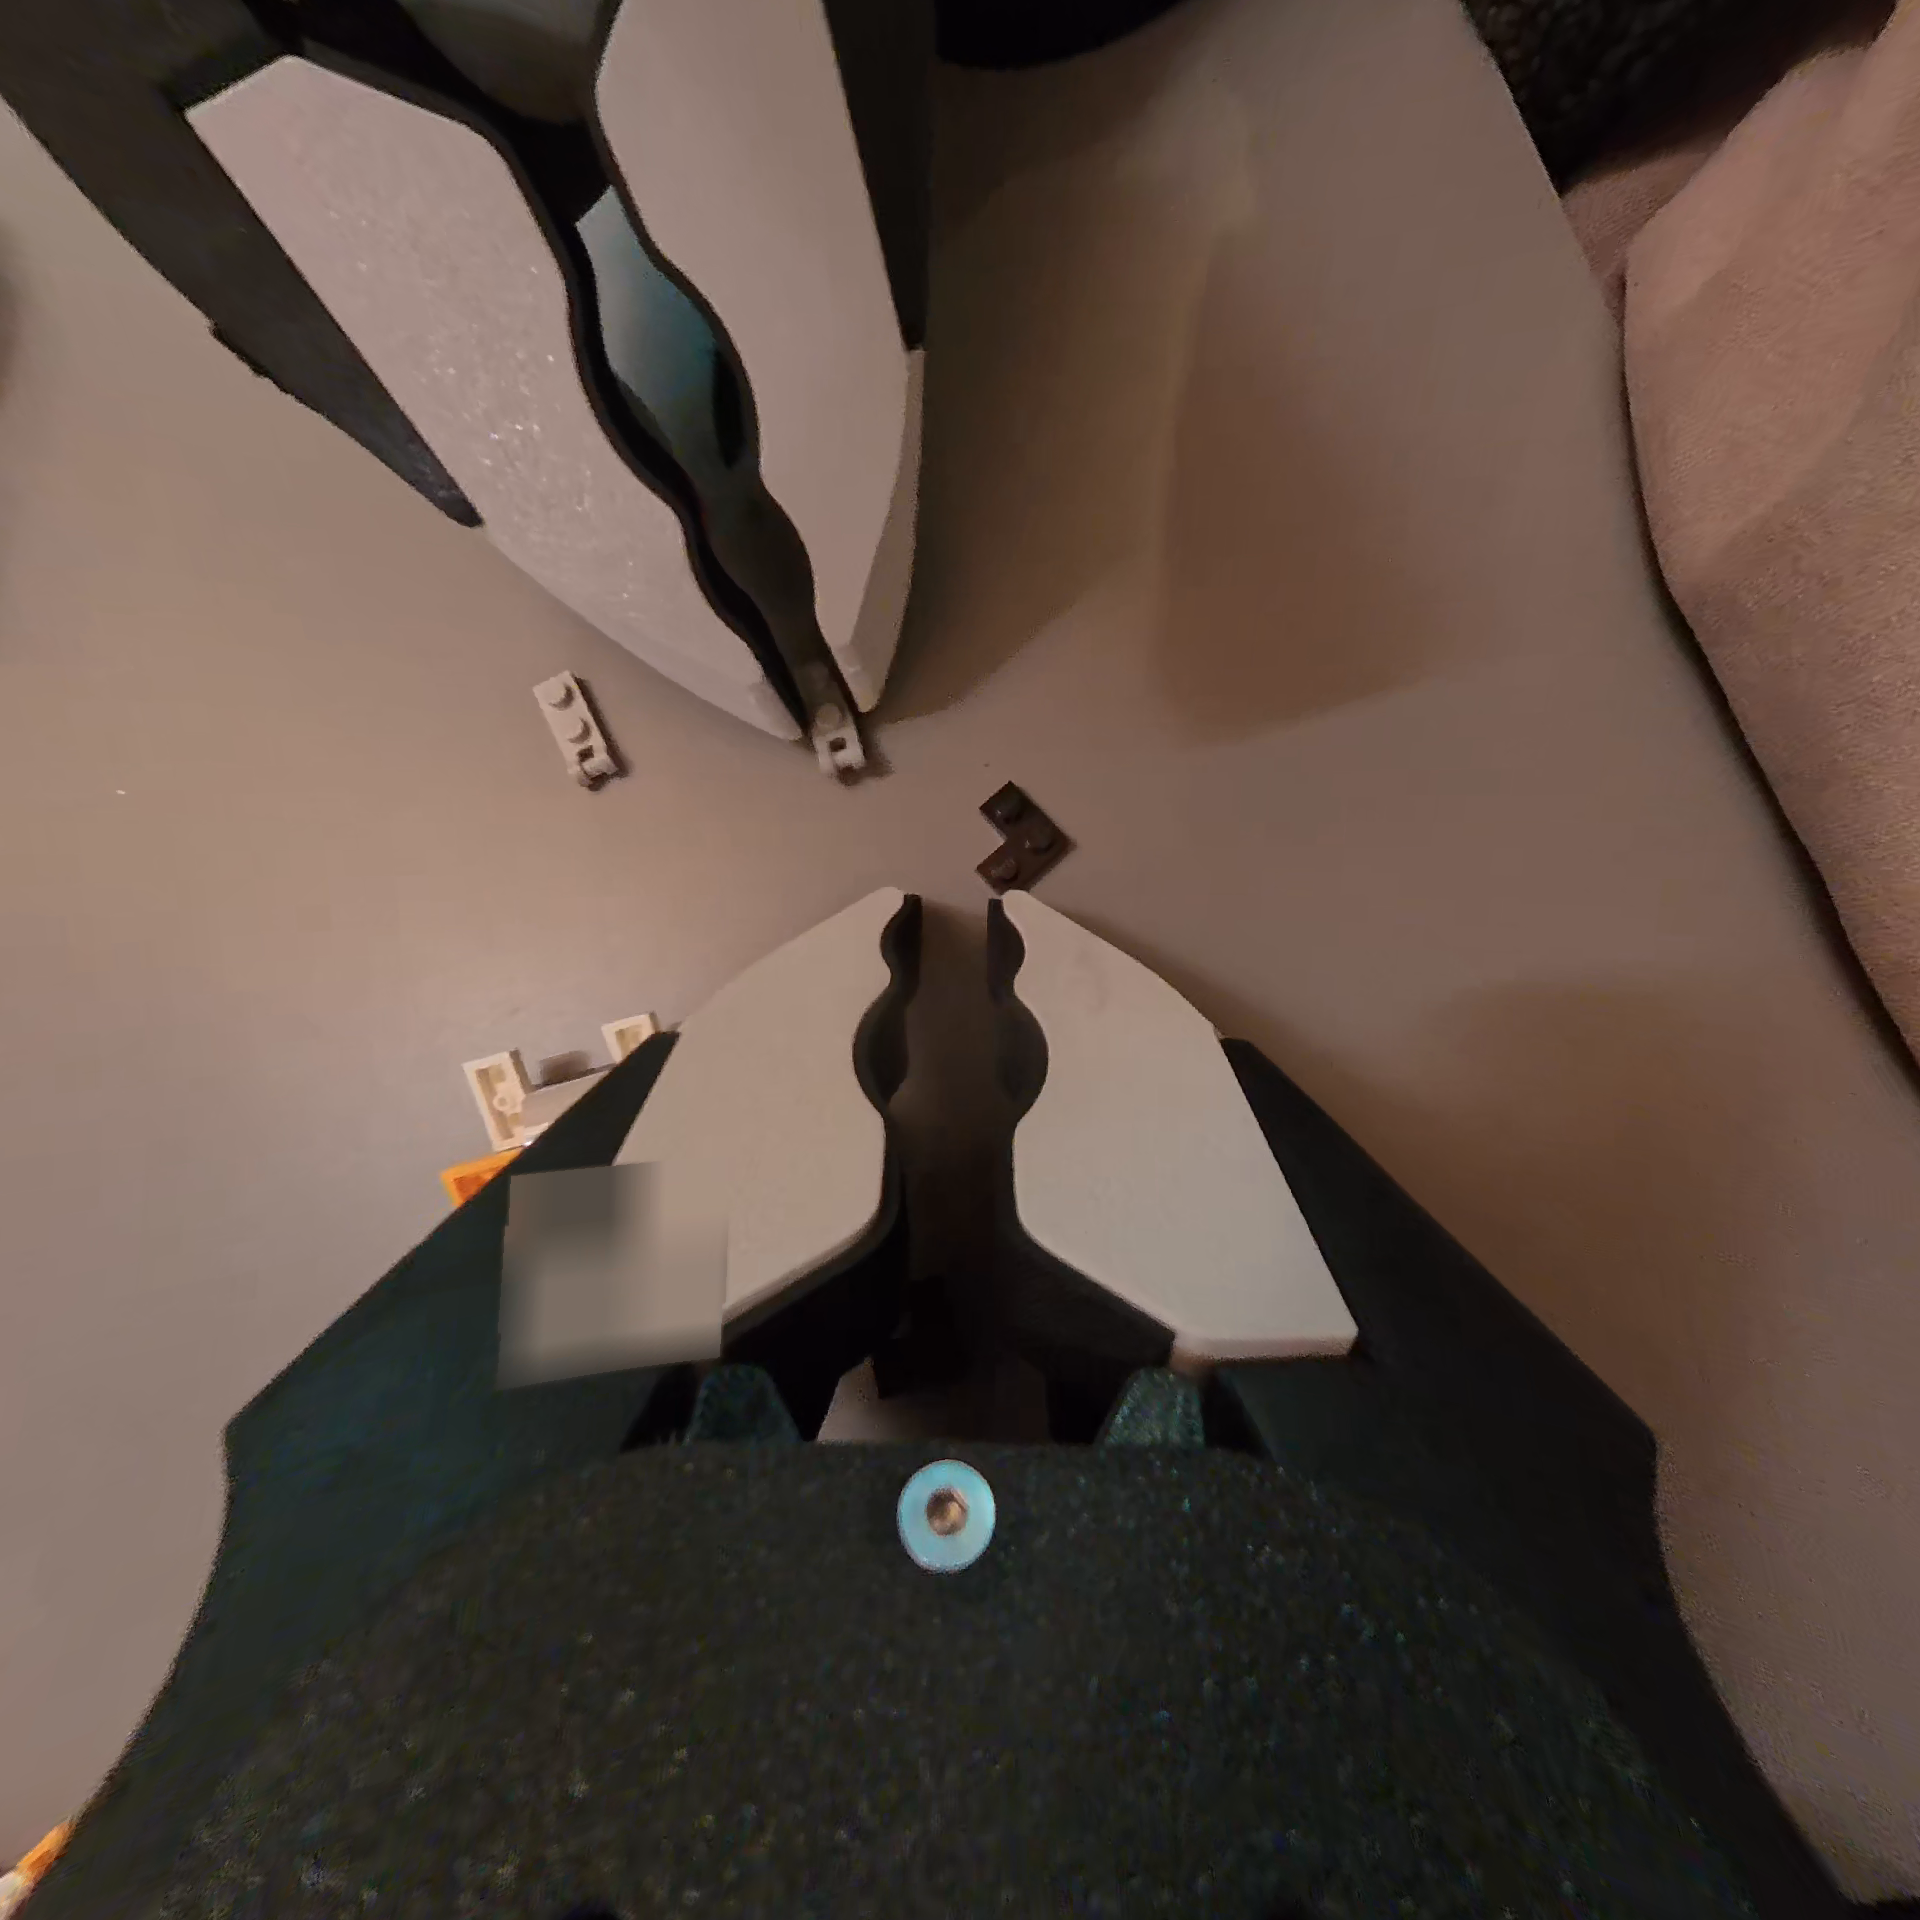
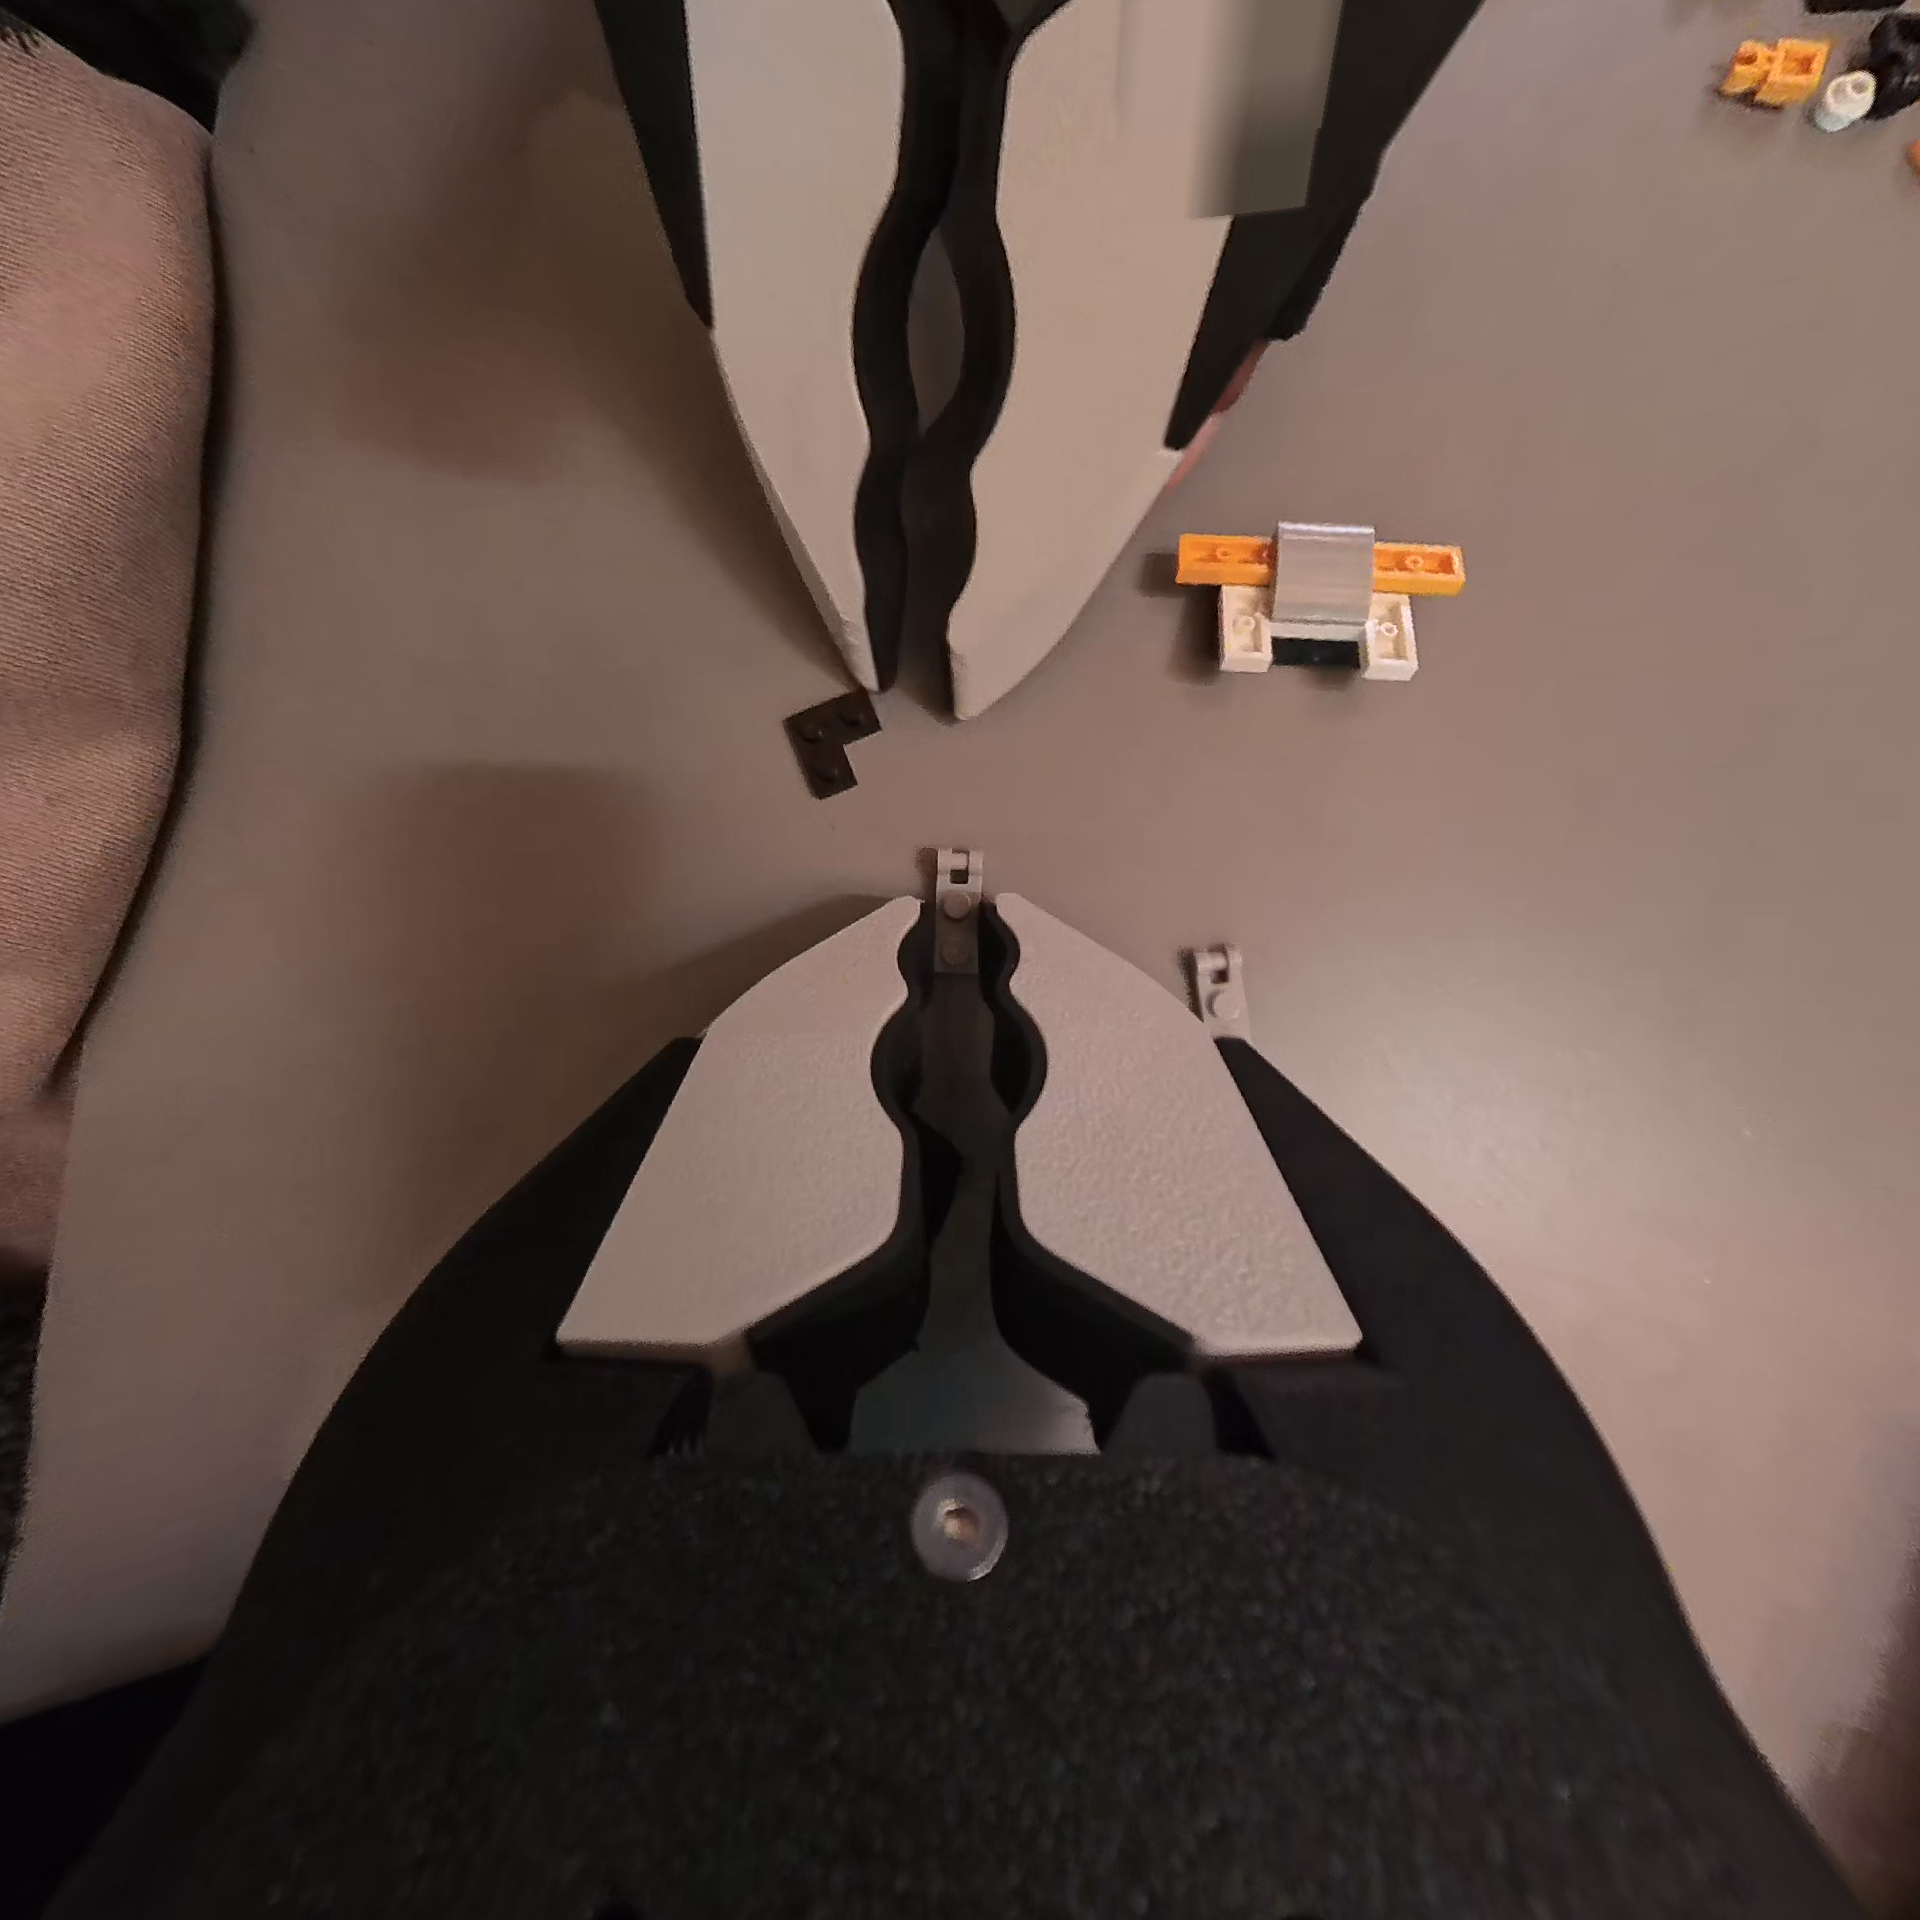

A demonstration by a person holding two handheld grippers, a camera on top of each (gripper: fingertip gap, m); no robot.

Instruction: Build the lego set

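Note:
My right gripper [image 2: 958, 902] is shut on a small grey hinge plate [image 2: 956, 883], whose end sticks out past the tips; it also shows in the left wrist view [image 1: 840, 740]. My left gripper [image 1: 954, 906] is open by a narrow gap and empty. Its tips hover just beside a black L-shaped plate [image 1: 1023, 836] that lies flat on the grey table [image 1: 1299, 935]. In the right wrist view the left gripper [image 2: 914, 694] faces mine, with the black L-shaped plate [image 2: 829, 750] at its tip. A second grey hinge plate [image 1: 577, 727] lies loose on the table.
A partly built piece of white bricks, an orange plate and a grey curved part [image 2: 1314, 603] sits on the table to the right. Loose orange and white pieces [image 2: 1779, 71] lie at the far right corner. A beige cushion [image 2: 94, 520] borders the table. My hands' fingertips stand some 4 centimeters from each other.

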